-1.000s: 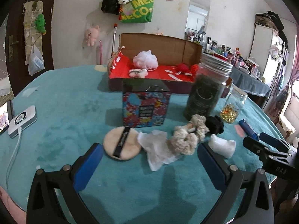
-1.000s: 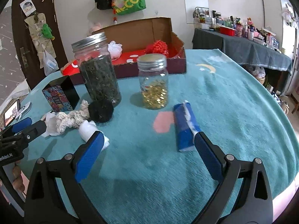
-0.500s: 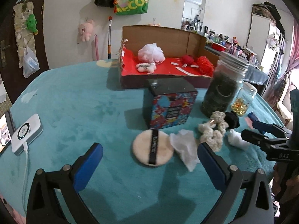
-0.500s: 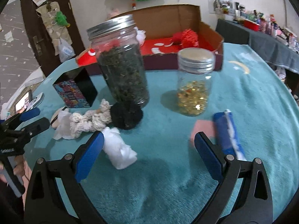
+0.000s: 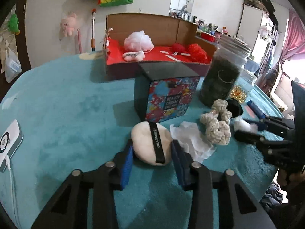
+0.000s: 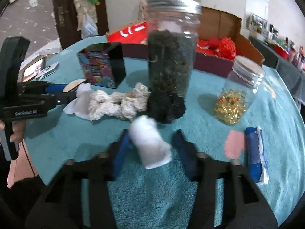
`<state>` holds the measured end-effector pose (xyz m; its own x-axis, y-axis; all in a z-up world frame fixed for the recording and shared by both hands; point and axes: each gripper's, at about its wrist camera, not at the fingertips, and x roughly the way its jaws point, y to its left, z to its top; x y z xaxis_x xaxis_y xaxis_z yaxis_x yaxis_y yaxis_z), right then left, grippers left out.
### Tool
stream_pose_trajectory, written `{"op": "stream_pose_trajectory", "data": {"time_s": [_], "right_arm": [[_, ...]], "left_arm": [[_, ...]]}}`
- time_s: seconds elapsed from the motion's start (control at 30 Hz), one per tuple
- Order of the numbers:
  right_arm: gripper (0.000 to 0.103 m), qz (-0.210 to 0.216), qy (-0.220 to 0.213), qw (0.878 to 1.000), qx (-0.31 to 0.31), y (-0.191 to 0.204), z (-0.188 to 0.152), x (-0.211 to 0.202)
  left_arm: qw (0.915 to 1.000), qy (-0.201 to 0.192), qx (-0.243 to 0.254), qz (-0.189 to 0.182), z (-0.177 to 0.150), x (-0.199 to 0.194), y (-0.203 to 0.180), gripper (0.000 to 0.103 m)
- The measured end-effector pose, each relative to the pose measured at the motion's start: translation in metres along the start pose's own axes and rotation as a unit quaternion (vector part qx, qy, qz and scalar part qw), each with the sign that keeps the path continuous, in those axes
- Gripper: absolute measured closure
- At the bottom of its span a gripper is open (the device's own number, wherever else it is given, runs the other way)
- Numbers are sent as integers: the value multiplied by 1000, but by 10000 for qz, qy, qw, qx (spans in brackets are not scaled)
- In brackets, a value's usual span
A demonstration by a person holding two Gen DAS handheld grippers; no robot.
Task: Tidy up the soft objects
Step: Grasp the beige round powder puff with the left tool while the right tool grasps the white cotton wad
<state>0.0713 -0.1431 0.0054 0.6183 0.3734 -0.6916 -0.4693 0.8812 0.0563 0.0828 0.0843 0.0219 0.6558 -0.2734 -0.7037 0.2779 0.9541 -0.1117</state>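
Now left tool [image 5: 152,150] clenched on powder puff [image 5: 151,145]; right tool [image 6: 150,146] half-closed around white wad [image 6: 150,146], grip unclear.

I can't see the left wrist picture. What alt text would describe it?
The left tongs straddle a round cream powder puff on a teal table cover, blue pads at its sides. Behind it stand a colourful box, a dark-filled jar and a red-lined cardboard box.

On the bench [image 5: 57,99], a powder puff [image 5: 150,143] is lying before a printed box [image 5: 165,97], with a tissue [image 5: 192,139] and scrunchie [image 5: 217,124] to its right; an open carton [image 5: 152,38] is sitting behind.
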Motion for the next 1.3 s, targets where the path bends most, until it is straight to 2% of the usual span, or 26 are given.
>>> {"op": "stream_pose_trajectory", "data": {"time_s": [0.07,0.37,0.57,0.8,1.0,1.3], "right_arm": [[83,37,-45,10000,-4,0,-1,-4],[84,0,-316,9994,-108,-2,2,-29],[84,-55,-532,9986,-9,-7,9,-45],[84,-106,-593,9981,158,-20,18,-52],[84,-138,-602,9979,177,-31,24,-53],[84,-76,-549,9981,273,-36,23,-47]], "left_arm": [[9999,-62,-67,-49,0,-4,0,80],[9986,-508,-157,56,11,-40,-4,83],[9961,-728,-12,-493,22,-56,-31,83],[9921,-530,227,-1112,31,-34,-73,83],[9906,-392,288,-1281,35,-21,-86,83],[9906,-313,262,-1303,34,-17,-85,83]]}}
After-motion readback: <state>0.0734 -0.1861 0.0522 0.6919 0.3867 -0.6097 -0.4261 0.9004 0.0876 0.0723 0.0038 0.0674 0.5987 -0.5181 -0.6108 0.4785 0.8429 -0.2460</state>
